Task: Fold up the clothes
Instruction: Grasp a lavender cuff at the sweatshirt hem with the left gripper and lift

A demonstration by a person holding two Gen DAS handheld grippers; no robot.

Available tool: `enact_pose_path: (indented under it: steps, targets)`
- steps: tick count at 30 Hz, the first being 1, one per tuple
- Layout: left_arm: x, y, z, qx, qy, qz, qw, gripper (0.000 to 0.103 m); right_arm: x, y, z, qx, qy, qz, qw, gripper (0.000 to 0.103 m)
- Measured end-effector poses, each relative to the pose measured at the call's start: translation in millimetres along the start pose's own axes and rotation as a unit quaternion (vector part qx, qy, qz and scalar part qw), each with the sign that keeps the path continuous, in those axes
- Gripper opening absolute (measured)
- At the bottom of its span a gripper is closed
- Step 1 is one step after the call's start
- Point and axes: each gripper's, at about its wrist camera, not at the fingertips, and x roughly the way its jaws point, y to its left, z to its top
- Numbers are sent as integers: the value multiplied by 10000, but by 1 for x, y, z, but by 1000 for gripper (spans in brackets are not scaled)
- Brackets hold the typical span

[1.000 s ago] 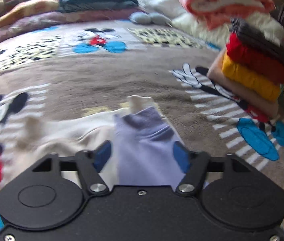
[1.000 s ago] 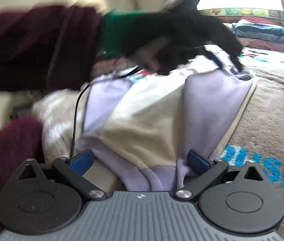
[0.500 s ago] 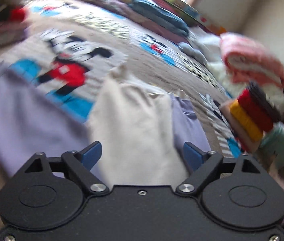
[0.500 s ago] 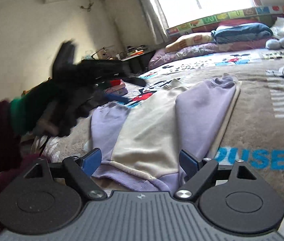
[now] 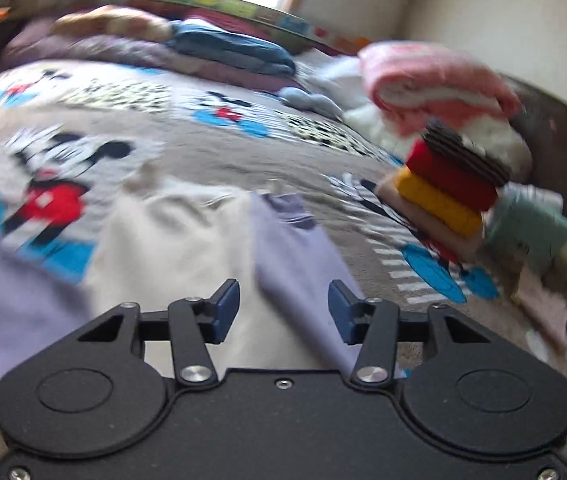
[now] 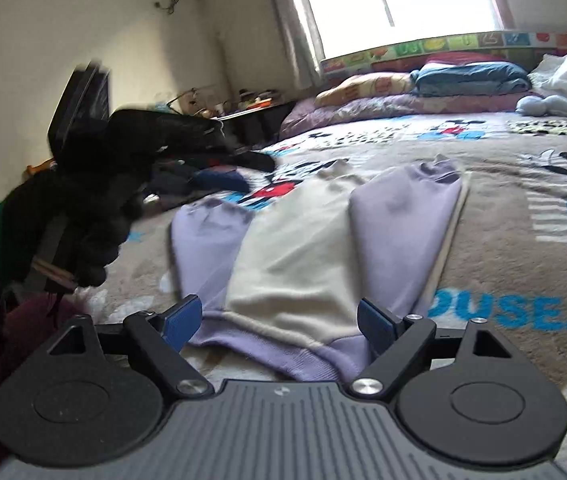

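sweatshirt (image 6: 303, 256) near hem cut off | left hand-held gripper (image 5: 283, 312) closing, blurred | right (image 6: 279, 322) spread

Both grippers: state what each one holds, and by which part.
Nothing is held. The left gripper is closing in the air above the sweatshirt; the right gripper stands open over its hem.

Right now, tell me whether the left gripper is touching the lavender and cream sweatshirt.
Cannot tell. In the right wrist view the left gripper seems raised beyond the sweatshirt, but blur hides any gap; in the left wrist view its closing jaws frame cloth without clear contact.
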Motion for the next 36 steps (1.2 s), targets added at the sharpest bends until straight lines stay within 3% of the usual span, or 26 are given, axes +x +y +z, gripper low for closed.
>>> enact_pose_path:
  steps: [5, 7, 10, 12, 16, 18, 22, 26, 32, 35, 36]
  targets:
    - [55, -15, 6, 279, 262, -236, 9990, 44, 8, 3, -6, -225, 142, -33, 9996, 84]
    - [81, -10, -4, 255, 681, -42, 9973, 44, 12, 4, -8, -289, 230, 19, 9993, 85]
    - [98, 1, -18, 159, 992, 159, 9948, 40, 18, 3, -11, -316, 456, 57, 9984, 85]
    - [81, 7, -19, -103, 857, -18, 9963, 41, 21, 2, -14, -309, 592, 61, 9977, 85]
    - [32, 29, -32, -545, 418, 0, 9976, 58, 18, 1, -11, -254, 577, 167, 9979, 85]
    - [9, 45, -42, -921, 300, 85, 9953, 64, 16, 1, -8, -188, 549, 195, 9981, 85]
    - [-39, 80, -63, -1698, 49, 325, 9849, 86, 3, 5, -2, -189, 329, 239, 9990, 85]
    - [-78, 117, -75, -2647, -160, 665, 9619, 87, -11, 3, 2, 104, 101, 264, 9995, 85]
    - [-126, 162, -78, -3999, -723, 1124, 9068, 87, -24, -8, 5, 765, -95, 367, 9963, 85]
    - [-136, 178, -71, -4422, -992, 1397, 8804, 87, -25, -16, 3, 1076, -190, 370, 9933, 85]
    - [-136, 185, -71, -4504, -1033, 1433, 8752, 87, -26, -18, 2, 1164, -220, 342, 9924, 85]
